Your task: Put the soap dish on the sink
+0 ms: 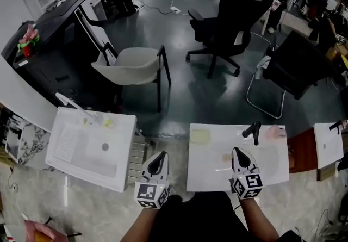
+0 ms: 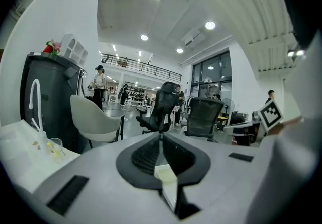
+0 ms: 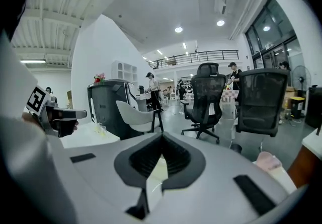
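Note:
A pale yellow-green square soap dish [image 1: 200, 136] lies on the back left corner of the right white sink [image 1: 217, 178], near its black tap [image 1: 253, 129]. My left gripper [image 1: 161, 155] hangs just off that sink's left edge, jaws shut with nothing between them; in the left gripper view [image 2: 161, 135] the tips meet. My right gripper [image 1: 238, 151] hovers over the sink's middle, right of the dish and apart from it. Its jaws [image 3: 162, 135] also meet at the tip and hold nothing. A pink lump [image 1: 275, 132] sits at the sink's back right.
A second white sink [image 1: 70, 167] with a white tap [image 1: 73, 106] and a small glass [image 1: 106, 122] stands to the left. A ribbed grille [image 1: 136, 154] fills the gap between the sinks. Beyond stand a beige chair [image 1: 133, 66], black office chairs [image 1: 228, 18] and a dark cabinet [image 1: 49, 45].

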A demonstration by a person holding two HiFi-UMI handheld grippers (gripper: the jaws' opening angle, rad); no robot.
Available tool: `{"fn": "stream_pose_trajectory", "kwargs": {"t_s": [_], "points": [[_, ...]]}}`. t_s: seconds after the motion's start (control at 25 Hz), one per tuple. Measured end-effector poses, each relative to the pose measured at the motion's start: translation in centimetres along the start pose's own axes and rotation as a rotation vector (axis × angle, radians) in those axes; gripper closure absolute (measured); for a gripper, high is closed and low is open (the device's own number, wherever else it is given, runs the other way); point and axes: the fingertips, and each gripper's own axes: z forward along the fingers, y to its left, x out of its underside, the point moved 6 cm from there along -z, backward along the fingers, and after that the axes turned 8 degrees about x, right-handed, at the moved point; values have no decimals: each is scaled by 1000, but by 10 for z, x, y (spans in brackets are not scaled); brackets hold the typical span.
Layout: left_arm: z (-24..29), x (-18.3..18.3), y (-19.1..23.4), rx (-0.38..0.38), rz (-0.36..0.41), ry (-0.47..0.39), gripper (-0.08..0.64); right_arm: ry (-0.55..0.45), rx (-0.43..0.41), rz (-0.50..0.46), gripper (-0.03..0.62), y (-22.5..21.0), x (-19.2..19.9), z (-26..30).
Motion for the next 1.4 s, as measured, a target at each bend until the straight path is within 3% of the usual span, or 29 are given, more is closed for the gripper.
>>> {"fn": "stream_pose_trajectory", "kwargs": {"t_s": [0.4, 0.84, 1.16, 1.4], "points": [[-11, -25, 35, 71, 41, -53, 537, -57, 98, 22, 594, 32, -25, -25], [-25, -25, 53, 91, 64, -69, 537, -108, 190, -68, 594, 47, -27, -34], [-37, -15, 53, 109, 53, -59, 537, -104, 183, -58, 594, 61, -21, -42], [-47, -14, 56, 79, 61, -88, 538, -100, 193, -51, 594, 64, -15, -45]]}}
